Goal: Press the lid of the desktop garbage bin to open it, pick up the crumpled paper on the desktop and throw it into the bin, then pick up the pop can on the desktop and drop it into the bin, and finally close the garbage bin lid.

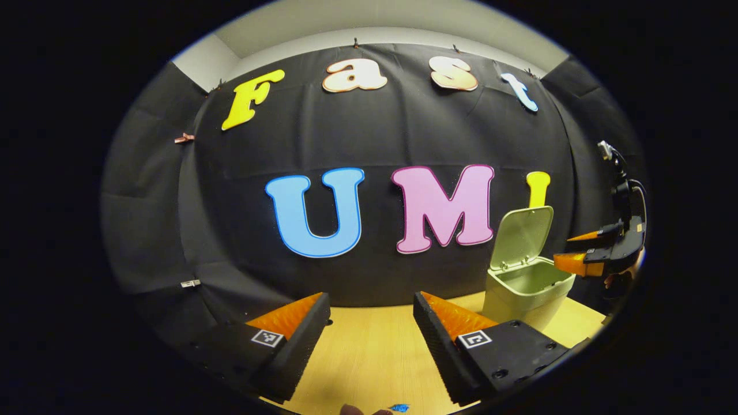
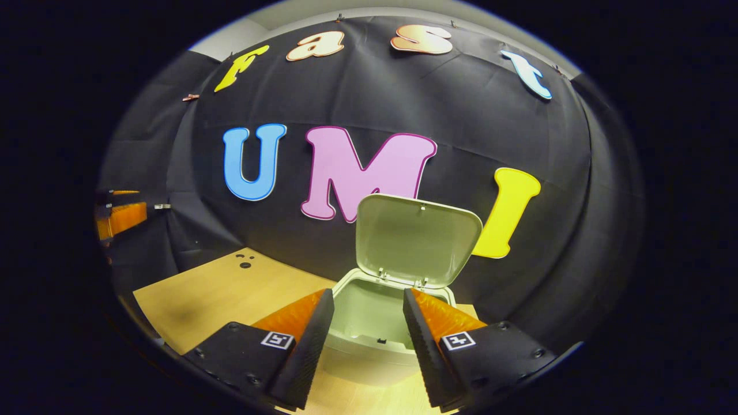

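A pale green desktop bin stands on the wooden table at the right of the left gripper view, its lid swung up and open. In the right gripper view the bin sits straight ahead with its lid upright behind the opening. My right gripper hovers open just in front of and above the bin's mouth, nothing between its fingers. It also shows in the left gripper view as the right gripper, beside the bin's right rim. My left gripper is open over bare table, nothing held.
The wooden table stretches left of the bin, with a few small dark holes near its back edge. A small blue scrap lies at the near table edge. The left gripper shows far left in the right gripper view.
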### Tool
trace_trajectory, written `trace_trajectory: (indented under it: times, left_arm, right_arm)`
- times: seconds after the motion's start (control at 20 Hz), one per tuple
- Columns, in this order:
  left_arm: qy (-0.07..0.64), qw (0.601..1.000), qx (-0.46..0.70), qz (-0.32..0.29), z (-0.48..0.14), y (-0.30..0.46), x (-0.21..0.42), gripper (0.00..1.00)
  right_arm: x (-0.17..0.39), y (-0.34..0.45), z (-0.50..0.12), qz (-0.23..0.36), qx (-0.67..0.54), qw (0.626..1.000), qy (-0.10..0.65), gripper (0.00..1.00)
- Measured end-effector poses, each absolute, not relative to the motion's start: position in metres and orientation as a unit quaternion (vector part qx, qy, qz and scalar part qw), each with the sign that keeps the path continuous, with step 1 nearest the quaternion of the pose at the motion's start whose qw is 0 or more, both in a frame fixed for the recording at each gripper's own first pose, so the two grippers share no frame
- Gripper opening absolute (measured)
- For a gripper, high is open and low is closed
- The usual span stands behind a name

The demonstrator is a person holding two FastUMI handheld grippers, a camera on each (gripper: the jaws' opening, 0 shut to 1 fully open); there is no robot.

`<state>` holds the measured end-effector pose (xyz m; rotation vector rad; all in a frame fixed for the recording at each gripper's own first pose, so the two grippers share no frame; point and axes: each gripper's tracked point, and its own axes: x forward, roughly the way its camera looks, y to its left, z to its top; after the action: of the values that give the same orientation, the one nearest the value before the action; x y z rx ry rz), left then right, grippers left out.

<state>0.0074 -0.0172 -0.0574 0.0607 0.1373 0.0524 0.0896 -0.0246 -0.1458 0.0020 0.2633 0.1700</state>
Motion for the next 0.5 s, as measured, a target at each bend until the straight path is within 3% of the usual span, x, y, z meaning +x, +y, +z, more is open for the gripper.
trace_trajectory:
  times: [0.2,0.3,0.5]
  left_arm:
    - [0.115,0.993,0.008,0.011,-0.100,-0.016,0.002,0.93]
    - [0.133,0.991,0.006,-0.001,-0.122,-0.019,-0.002,0.93]
    - [0.177,0.984,0.009,-0.037,-0.177,-0.031,-0.014,0.93]
  right_arm:
    - [0.065,-0.004,-0.140,0.106,0.007,0.985,0.133,0.80]
    - [0.052,0.005,-0.138,0.118,0.006,0.984,0.135,0.88]
    - [0.031,0.021,-0.140,0.131,0.019,0.980,0.147,0.88]
